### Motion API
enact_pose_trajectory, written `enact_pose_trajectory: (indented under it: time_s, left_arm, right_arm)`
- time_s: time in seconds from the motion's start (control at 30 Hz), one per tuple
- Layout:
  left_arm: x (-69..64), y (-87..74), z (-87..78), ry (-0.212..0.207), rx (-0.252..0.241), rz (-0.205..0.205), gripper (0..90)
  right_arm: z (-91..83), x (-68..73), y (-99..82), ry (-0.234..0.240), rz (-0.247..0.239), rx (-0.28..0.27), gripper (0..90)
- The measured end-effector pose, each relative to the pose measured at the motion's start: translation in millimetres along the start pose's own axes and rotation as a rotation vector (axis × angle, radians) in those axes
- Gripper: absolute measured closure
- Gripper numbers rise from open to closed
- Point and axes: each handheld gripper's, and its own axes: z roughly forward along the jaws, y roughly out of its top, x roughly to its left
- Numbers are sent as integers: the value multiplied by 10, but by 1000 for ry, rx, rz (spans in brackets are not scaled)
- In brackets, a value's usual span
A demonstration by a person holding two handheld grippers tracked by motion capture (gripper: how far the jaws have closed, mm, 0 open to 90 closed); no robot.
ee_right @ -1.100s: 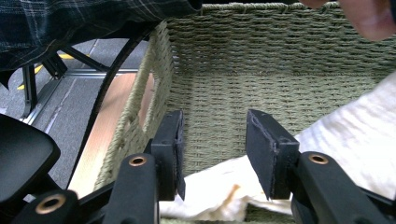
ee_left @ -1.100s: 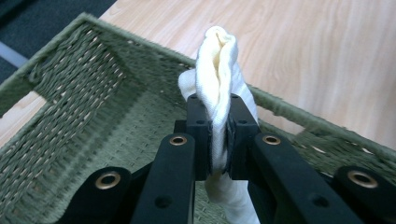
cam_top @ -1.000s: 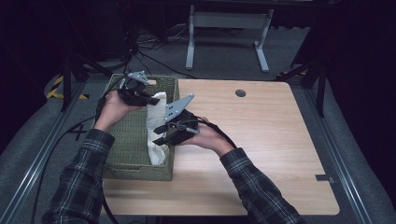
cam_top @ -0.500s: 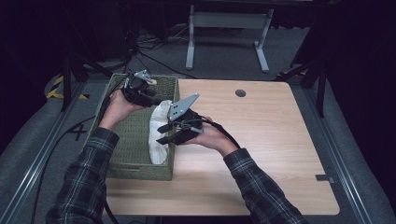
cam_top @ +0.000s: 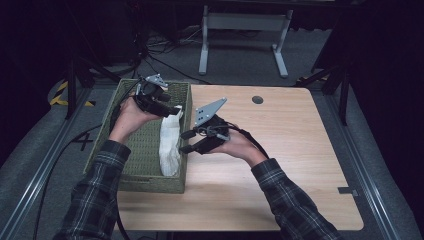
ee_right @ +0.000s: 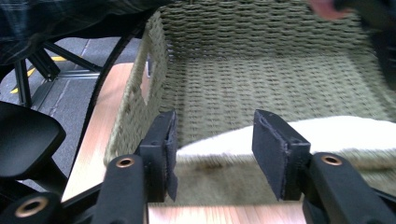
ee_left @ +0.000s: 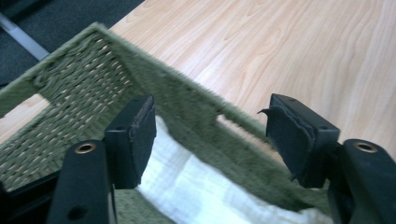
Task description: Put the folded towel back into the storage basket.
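- The high view is showing the whole layout: a green woven basket is sitting at the left edge of the wooden counter, and a white cloth is lying along the inside of the basket's wall nearest the counter's middle.
- In that view the left gripper is hovering over the far end of the cloth, while the right gripper is hanging just outside the basket wall, level with the cloth's middle and pointing at it.
- The left gripper view is adding what the high view cannot: its jaws are standing well apart with nothing pressed between them, having just been opening. The cloth is lying below and just beyond the pads, loose of both, with the basket's wall and a handle slot behind it.
- The right gripper view is looking over the basket's near wall into its woven floor. Its jaws are partly open, having just been opening a little, and are gripping nothing; the cloth is lying just ahead of them, running off past the right-hand jaw.
- The cloth is looking soft and cream-white, folded into a long narrow strip with a faint woven grid; the near end is sagging against the basket wall.
- Plaid sleeves are covering both forearms in the high view.
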Motion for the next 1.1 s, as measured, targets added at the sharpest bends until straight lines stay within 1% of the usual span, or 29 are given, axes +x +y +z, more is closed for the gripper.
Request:
enact_pose_trajectory:
  time_s: [0.13, 0.2, 0.3, 0.37, 0.4, 0.43, 0.5, 0.63, 0.67, 0.7, 0.8, 0.83, 0.93, 0.97, 1.0, 1.03, 1.07, 1.1]
  left_arm:
    - [-143, 59, 15, -1, -8, -3, 309]
    - [-235, 88, 35, -8, -19, -16, 299]
    - [-355, 132, 54, -8, -15, -16, 290]
    - [-463, 169, 71, -10, -21, -20, 285]
    - [-507, 192, 71, -7, -13, -12, 283]
    - [-564, 208, 86, -4, -20, -16, 281]
    - [-647, 241, 101, -1, -18, -8, 279]
    - [-857, 307, 149, -9, -21, -7, 273]
    - [-910, 313, 174, -10, -33, -11, 272]
    - [-955, 326, 187, -12, -26, -8, 271]
    - [-1096, 349, 247, -13, -32, -16, 269]
    - [-1140, 357, 265, -16, -30, -12, 268]
    - [-1276, 368, 330, -14, -55, -16, 266]
    - [-1319, 376, 348, -20, -52, -16, 265]
    - [-1373, 376, 388, -26, -60, -14, 263]
    - [-1407, 375, 414, -33, -53, -11, 263]
    - [-1407, 375, 414, -33, -53, -11, 261]
    - [-1463, 362, 466, -43, -57, -7, 261]
  right_arm:
    - [-157, -24, -73, -13, 5, -6, 476]
    - [-254, -40, -127, -15, 11, -10, 464]
    - [-384, -56, -210, -22, 17, -11, 450]
    - [-473, -60, -271, -22, 18, -11, 440]
    - [-518, -62, -302, -26, 19, -11, 435]
    - [-565, -63, -335, -25, 23, -12, 433]
    - [-651, -63, -400, -29, 25, -6, 422]
    - [-835, -69, -544, -41, 31, -2, 406]
    - [-875, -72, -580, -44, 35, 2, 401]
    - [-916, -75, -617, -47, 38, 5, 400]
    - [-1029, -76, -732, -53, 51, 3, 396]
    - [-1061, -73, -773, -58, 52, 2, 396]
    - [-1151, -58, -901, -68, 69, -4, 391]
    - [-1178, -52, -947, -70, 75, -4, 390]
    - [-1203, -45, -995, -75, 80, -2, 389]
    - [-1232, -36, -1055, -83, 89, 1, 386]
    - [-1232, -36, -1055, -83, 89, 1, 386]
    - [-1257, -29, -1104, -86, 96, 0, 385]
